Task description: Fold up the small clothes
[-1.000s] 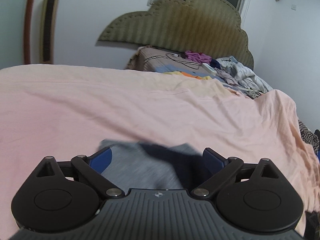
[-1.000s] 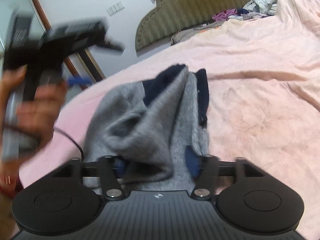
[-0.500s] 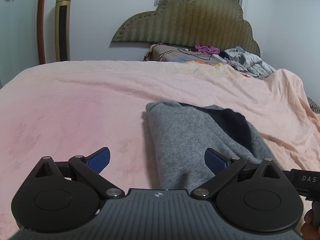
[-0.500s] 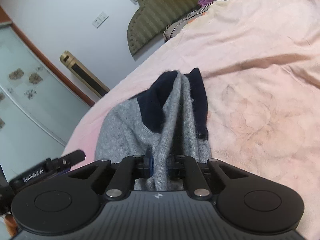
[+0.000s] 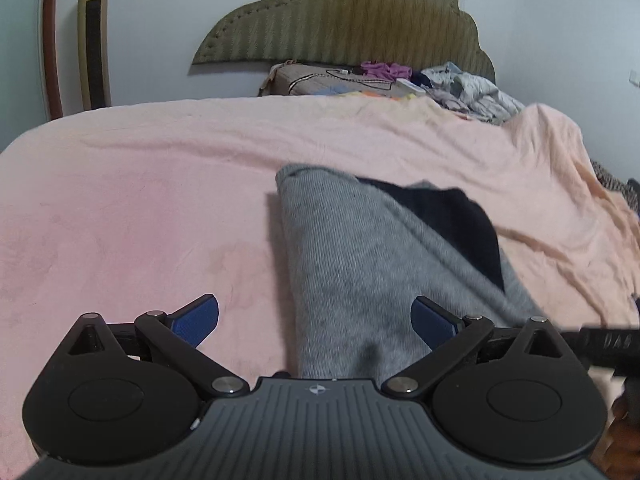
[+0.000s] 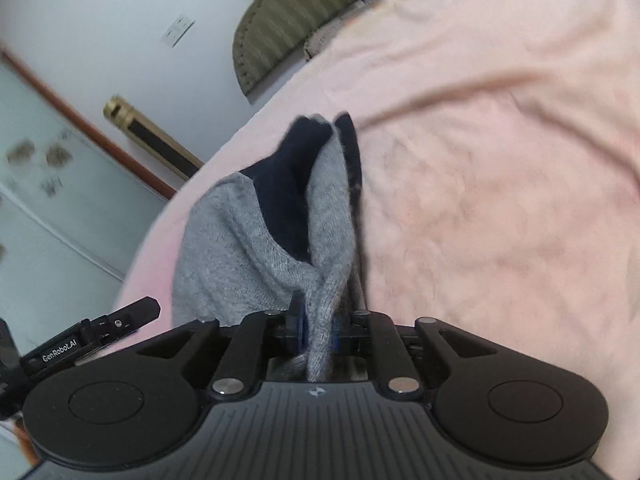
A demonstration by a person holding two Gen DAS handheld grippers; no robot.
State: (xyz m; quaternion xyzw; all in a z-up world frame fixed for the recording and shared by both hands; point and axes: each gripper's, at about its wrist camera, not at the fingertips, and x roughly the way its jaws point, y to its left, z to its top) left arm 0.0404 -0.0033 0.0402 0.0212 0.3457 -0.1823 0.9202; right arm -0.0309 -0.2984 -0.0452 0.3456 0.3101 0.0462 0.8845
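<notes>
**Mei:** Grey knit with navy trim, that's the garment (image 5: pixel 360 264), lying partly folded on the pink bedsheet (image 5: pixel 140 208). Where does the hold stand?

**Tom:** The right gripper (image 6: pixel 318 326) is clamped on a bunched ridge of the near edge, with cloth squeezed between its fingers and rising in a peak. The left gripper (image 5: pixel 316 320) has its blue pads (image 5: pixel 198 318) spread wide, holding nothing; the near end of the garment sits between them, and I can't tell whether either pad touches it.

**Mei:** So only 1 of the 2 has it. What worries you?

**Tom:** With 1 pinch point, I'd judge any pull will drag the whole piece across the sheet rather than turn it over, and the loose navy layer could slide out of line. The knit looks thick and bunched, so the pinch may hold only some layers and let others slip out.

**Mei:** And the left?

**Tom:** If it closes where it is, it might catch bedsheet along with the knit, since the left pad sits over bare sheet.

**Mei:** The pile of clothes (image 5: pixel 468 88) near the headboard (image 5: pixel 344 20)?

**Tom:** Well apart; no trouble there.
</notes>
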